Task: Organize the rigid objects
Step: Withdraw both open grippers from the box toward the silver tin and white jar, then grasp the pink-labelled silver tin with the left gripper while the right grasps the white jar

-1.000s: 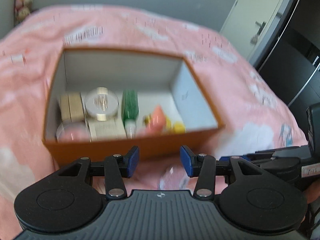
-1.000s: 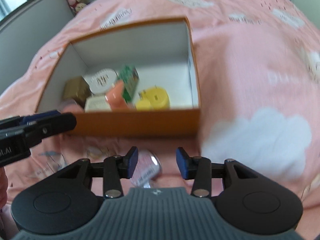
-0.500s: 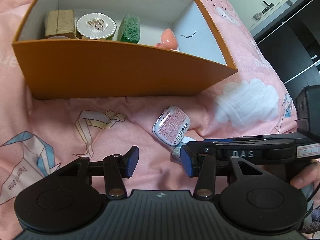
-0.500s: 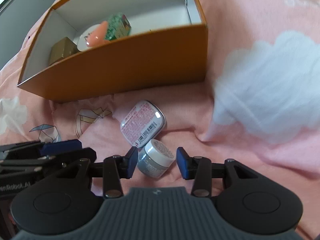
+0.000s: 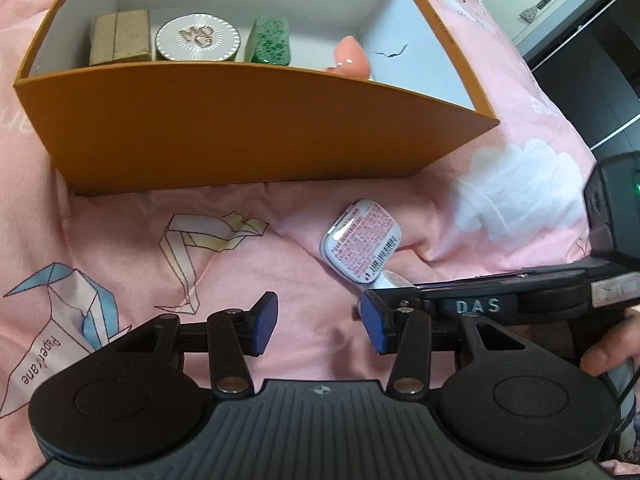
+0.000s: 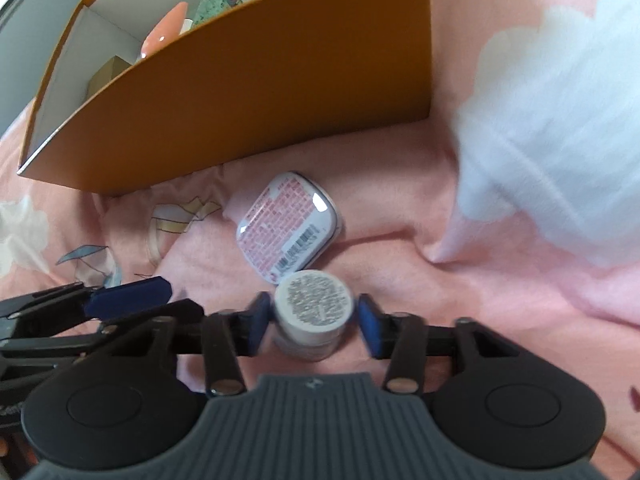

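An orange box (image 5: 248, 128) stands on the pink bedspread; it also shows in the right wrist view (image 6: 256, 92). A flat white tin with a pink label (image 5: 362, 246) lies in front of it, also in the right wrist view (image 6: 290, 226). A small round white jar (image 6: 312, 314) lies just below the tin, between the open fingers of my right gripper (image 6: 310, 326), which do not grip it. My left gripper (image 5: 318, 326) is open and empty, low over the bedspread left of the tin.
Inside the box are a tan carton (image 5: 120, 36), a round silver compact (image 5: 198, 40), a green box (image 5: 270, 40) and a peach-coloured item (image 5: 350, 60). A dark doorway and white cabinet (image 5: 560, 8) are at the far right.
Both grippers have dropped from above the box down to the bedspread in front of it. My right gripper has moved forward so the jar sits between its fingers.
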`<control>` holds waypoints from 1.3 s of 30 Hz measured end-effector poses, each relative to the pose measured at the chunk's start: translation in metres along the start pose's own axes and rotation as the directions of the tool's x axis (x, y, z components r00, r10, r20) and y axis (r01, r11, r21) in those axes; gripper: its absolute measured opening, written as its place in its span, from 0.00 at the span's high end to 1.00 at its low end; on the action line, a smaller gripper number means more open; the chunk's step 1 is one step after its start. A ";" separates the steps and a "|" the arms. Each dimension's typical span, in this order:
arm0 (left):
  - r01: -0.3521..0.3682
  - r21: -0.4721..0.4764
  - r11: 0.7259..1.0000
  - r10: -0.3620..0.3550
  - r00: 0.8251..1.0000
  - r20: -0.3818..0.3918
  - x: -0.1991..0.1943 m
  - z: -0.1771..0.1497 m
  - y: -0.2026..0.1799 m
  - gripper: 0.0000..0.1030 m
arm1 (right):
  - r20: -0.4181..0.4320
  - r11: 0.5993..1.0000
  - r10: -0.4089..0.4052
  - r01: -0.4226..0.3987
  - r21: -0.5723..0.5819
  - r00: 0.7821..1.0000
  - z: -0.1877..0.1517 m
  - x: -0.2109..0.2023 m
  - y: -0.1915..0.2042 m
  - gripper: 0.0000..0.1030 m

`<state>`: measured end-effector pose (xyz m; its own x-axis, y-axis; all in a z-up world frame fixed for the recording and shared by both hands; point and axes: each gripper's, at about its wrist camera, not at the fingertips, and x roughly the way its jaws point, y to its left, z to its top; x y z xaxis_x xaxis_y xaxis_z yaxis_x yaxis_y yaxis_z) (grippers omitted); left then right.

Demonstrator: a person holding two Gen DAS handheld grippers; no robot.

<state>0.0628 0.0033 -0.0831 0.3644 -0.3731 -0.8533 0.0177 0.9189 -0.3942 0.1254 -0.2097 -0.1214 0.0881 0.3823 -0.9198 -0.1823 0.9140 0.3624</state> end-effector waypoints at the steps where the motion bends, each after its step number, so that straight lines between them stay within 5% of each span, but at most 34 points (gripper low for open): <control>1: -0.002 0.003 1.000 0.002 1.000 0.001 0.000 0.000 -0.001 0.48 | 0.003 1.000 -0.002 0.002 -0.005 1.000 -0.001 -0.002 0.001 0.60; 6: -0.025 0.128 0.991 0.022 1.000 0.020 0.001 0.004 -0.020 0.48 | 0.058 0.998 -0.041 0.044 -0.042 0.997 -0.003 -0.019 0.007 0.60; 13: -0.090 0.321 0.943 0.074 0.995 0.061 0.021 0.022 -0.047 0.29 | 0.156 0.988 -0.149 0.154 -0.016 0.976 0.006 -0.044 -0.010 0.60; 24: -0.053 0.375 0.926 0.026 0.997 0.075 0.048 0.017 -0.046 0.23 | 0.114 0.993 -0.120 0.118 0.031 0.986 0.007 -0.027 -0.023 0.60; 30: -0.113 0.479 0.870 0.082 0.993 0.085 0.062 0.008 -0.061 0.23 | 0.104 0.995 -0.096 0.092 0.043 0.990 0.013 -0.029 -0.036 0.60; 34: -0.118 0.493 0.862 0.088 0.993 0.084 0.069 0.010 -0.062 0.24 | 0.102 0.995 -0.095 0.090 0.046 0.990 0.013 -0.030 -0.037 0.60; 39: -0.141 0.497 0.856 0.101 0.989 0.108 0.070 0.008 -0.063 0.44 | 0.101 0.995 -0.098 0.094 0.044 0.990 0.011 -0.031 -0.036 0.60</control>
<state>0.0945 -0.0794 -0.1150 0.4623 -0.2626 -0.8470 0.4264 0.9033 -0.0473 0.1401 -0.2533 -0.1045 0.2043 0.3027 -0.9309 -0.1297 0.9510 0.2807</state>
